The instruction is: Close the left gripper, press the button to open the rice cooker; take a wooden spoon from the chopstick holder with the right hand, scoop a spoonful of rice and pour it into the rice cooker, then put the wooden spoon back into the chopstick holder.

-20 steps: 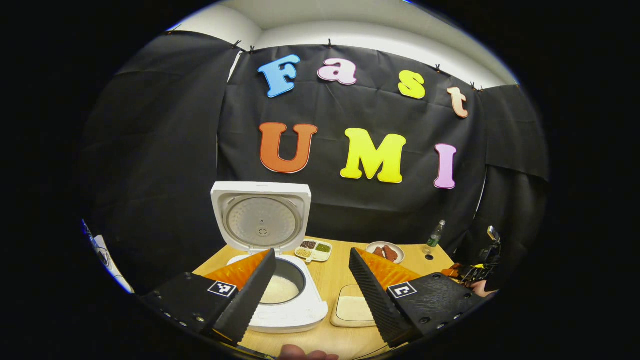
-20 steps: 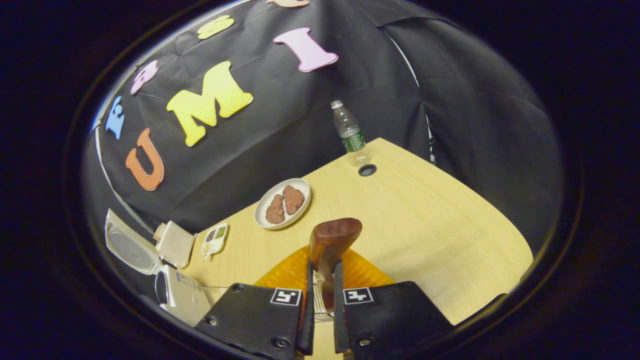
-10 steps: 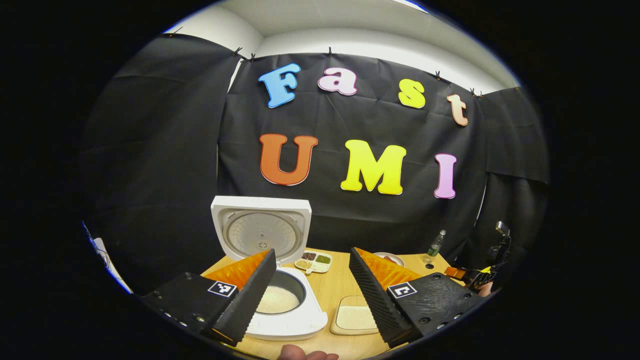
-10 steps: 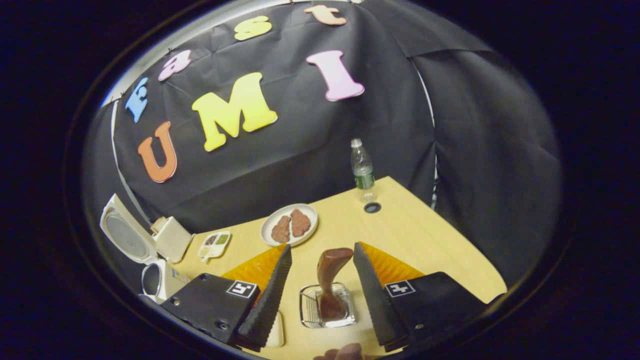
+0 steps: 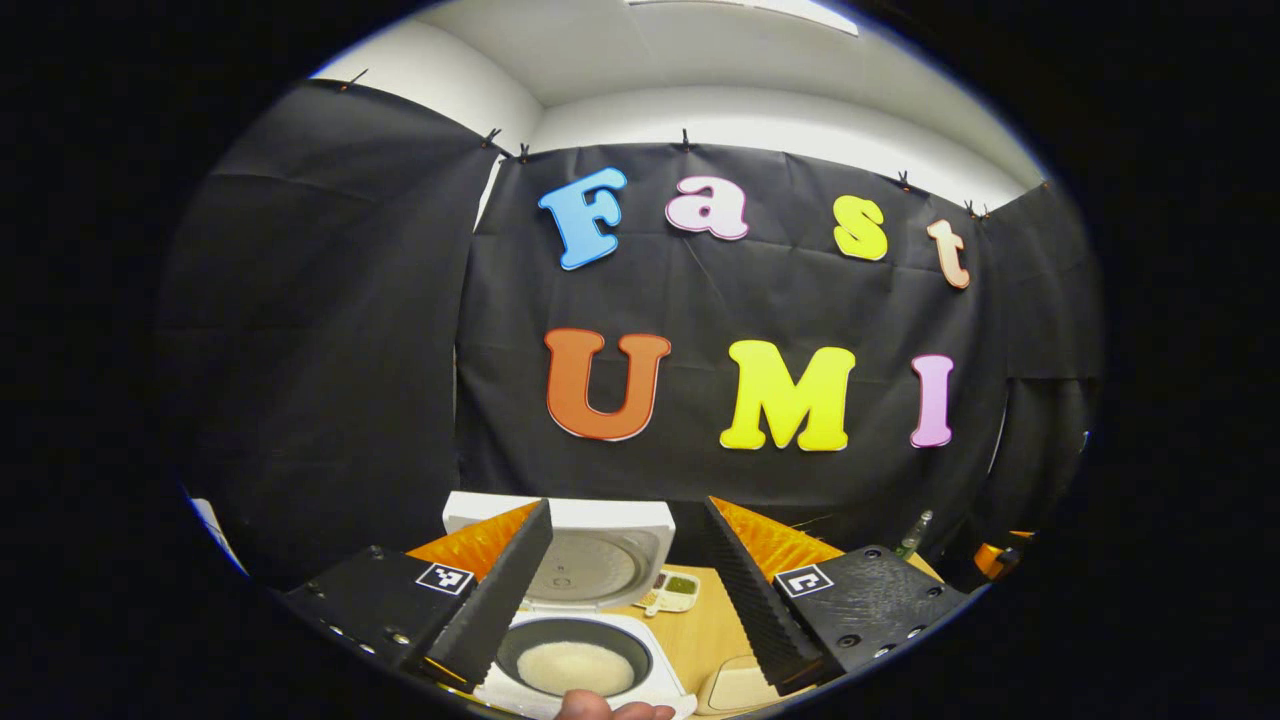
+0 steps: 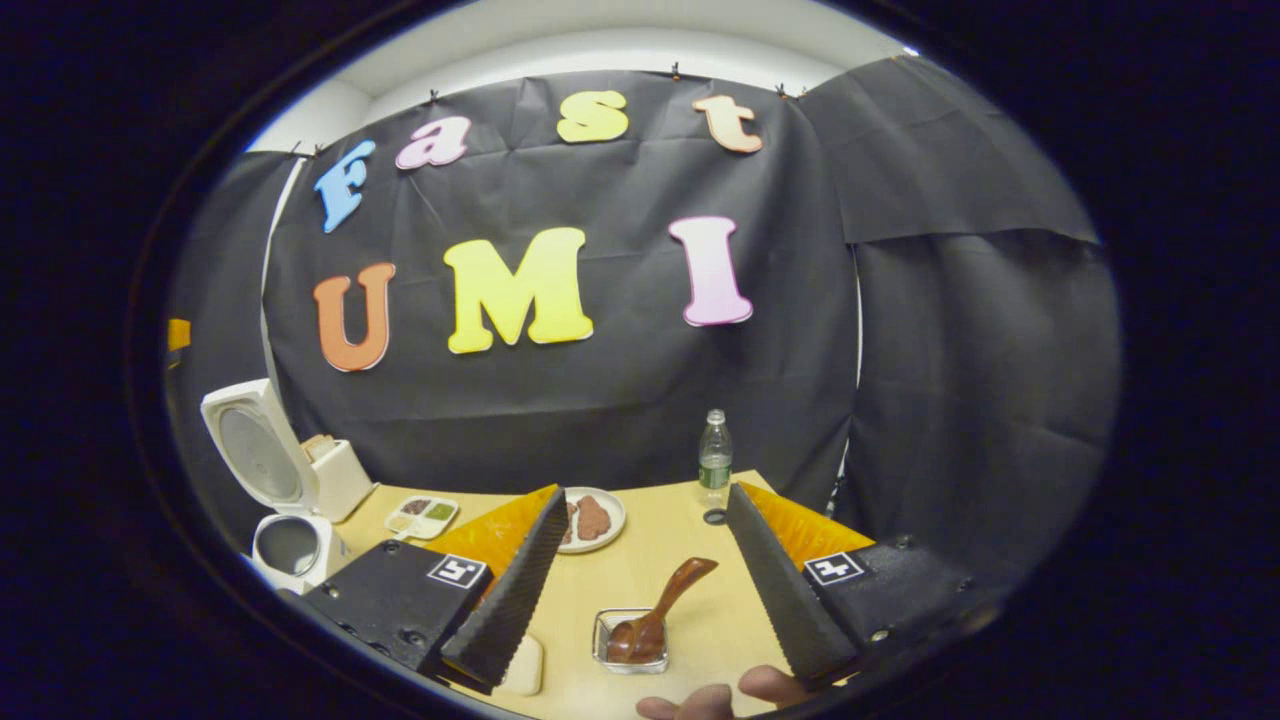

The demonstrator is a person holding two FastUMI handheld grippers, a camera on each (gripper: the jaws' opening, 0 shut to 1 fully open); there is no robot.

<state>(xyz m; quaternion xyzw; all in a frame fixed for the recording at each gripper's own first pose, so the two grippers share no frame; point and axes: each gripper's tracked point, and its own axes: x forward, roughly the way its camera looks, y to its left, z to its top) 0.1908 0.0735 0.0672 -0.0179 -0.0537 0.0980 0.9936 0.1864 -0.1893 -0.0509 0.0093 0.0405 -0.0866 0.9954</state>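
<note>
The white rice cooker (image 5: 600, 520) stands open in the left gripper view, lid upright, white rice in its inner pot (image 5: 575, 665). My left gripper (image 5: 627, 505) is open above and in front of it, holding nothing. In the right gripper view the wooden spoon (image 6: 660, 610) leans with its bowl down in the clear chopstick holder (image 6: 605, 655) on the table. My right gripper (image 6: 648, 492) is open, drawn back from the spoon and apart from it. The rice cooker (image 6: 285, 500) stands at the far left there.
A flat tray of rice (image 6: 522, 665) lies left of the holder. A plate of brown food (image 6: 590, 518), a divided dish (image 6: 422, 515) and a water bottle (image 6: 713, 460) stand toward the back of the wooden table (image 6: 680, 545). A hand (image 6: 720, 700) shows at the bottom edge.
My right gripper let go of the spoon, which now rests in the holder, then opened wide and pulled back. The left gripper drew back and tilted up, staying open.
</note>
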